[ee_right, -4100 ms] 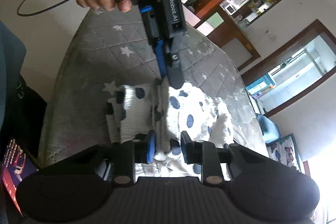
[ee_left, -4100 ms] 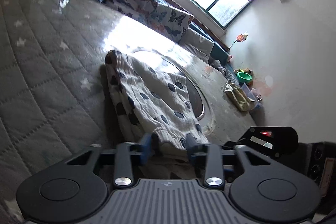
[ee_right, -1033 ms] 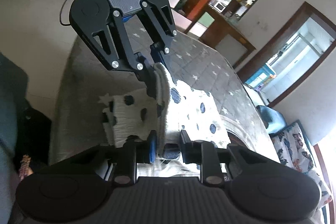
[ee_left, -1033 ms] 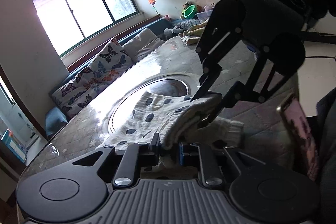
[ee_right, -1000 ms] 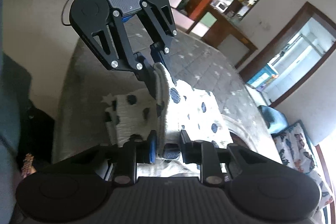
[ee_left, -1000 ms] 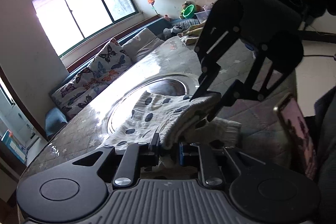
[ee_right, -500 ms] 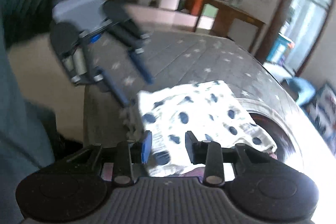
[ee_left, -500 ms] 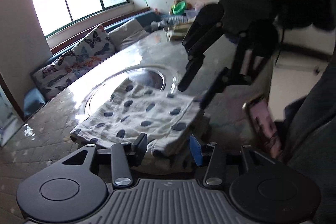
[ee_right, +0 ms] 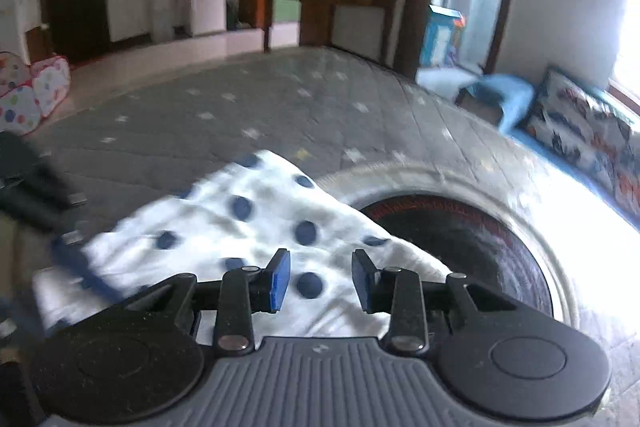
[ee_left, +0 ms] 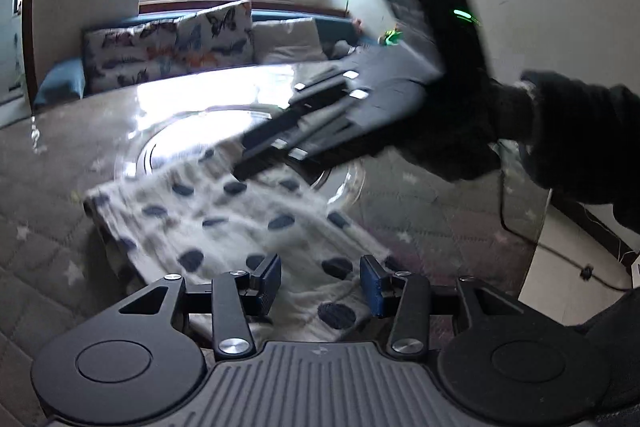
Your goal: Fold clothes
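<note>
On grey quilt (ee_left: pixel 52 255), folded cloth (ee_left: pixel 240 223), diagonal.

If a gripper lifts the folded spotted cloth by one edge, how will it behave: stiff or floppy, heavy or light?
The spotted cloth is probably floppy: it lies in soft, wrinkled layers and follows the grey quilted cover beneath it. Lifted by one edge, the fold would likely open and hang. It looks thin, so probably light. It should not slide much on the textured quilt.
</note>
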The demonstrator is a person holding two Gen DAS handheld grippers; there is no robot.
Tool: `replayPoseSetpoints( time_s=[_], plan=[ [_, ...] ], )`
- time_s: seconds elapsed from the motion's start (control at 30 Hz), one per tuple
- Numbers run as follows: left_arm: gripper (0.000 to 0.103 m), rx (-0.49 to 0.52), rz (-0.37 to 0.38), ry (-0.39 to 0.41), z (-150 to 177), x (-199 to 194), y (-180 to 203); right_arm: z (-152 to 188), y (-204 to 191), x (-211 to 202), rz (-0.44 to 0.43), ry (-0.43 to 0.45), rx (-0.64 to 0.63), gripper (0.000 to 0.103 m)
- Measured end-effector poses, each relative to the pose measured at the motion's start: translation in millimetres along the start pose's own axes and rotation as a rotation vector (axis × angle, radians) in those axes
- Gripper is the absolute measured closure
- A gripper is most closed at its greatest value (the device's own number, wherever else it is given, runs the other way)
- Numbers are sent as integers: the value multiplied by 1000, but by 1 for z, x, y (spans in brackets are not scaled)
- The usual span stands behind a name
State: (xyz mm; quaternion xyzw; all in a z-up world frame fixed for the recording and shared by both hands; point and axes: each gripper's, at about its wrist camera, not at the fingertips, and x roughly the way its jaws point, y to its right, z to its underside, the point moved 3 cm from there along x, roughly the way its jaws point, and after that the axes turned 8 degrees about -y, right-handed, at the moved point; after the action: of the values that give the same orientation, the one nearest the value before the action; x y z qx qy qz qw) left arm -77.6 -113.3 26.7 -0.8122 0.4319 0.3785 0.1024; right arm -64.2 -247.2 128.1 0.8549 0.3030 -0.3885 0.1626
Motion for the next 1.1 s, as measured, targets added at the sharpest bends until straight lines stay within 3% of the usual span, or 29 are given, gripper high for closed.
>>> replayPoseSetpoints(
  time_s=[0.23,0.33,0.57,0.73,0.87,1.1],
  plan=[
    [57,-48,14,-7,8,1,-6,5,34,39,64,-63,59,71],
    [57,-74,23,-5,10,-1,-7,-4,32,36,69,-42,31,70],
    [56,-100,32,26,13,-11,-6,-34,-14,34,-121,7,-81,71],
    [55,-130,33,16,20,-10,-9,-46,-38,66,-136,-34,-145,71],
    [55,-145,30,18,22,-14,-10,-55,-35,79,-137,-42,-110,71],
    [54,-154,13,61,24,-37,-1,-53,6,50,-101,-13,22,63]
  ],
)
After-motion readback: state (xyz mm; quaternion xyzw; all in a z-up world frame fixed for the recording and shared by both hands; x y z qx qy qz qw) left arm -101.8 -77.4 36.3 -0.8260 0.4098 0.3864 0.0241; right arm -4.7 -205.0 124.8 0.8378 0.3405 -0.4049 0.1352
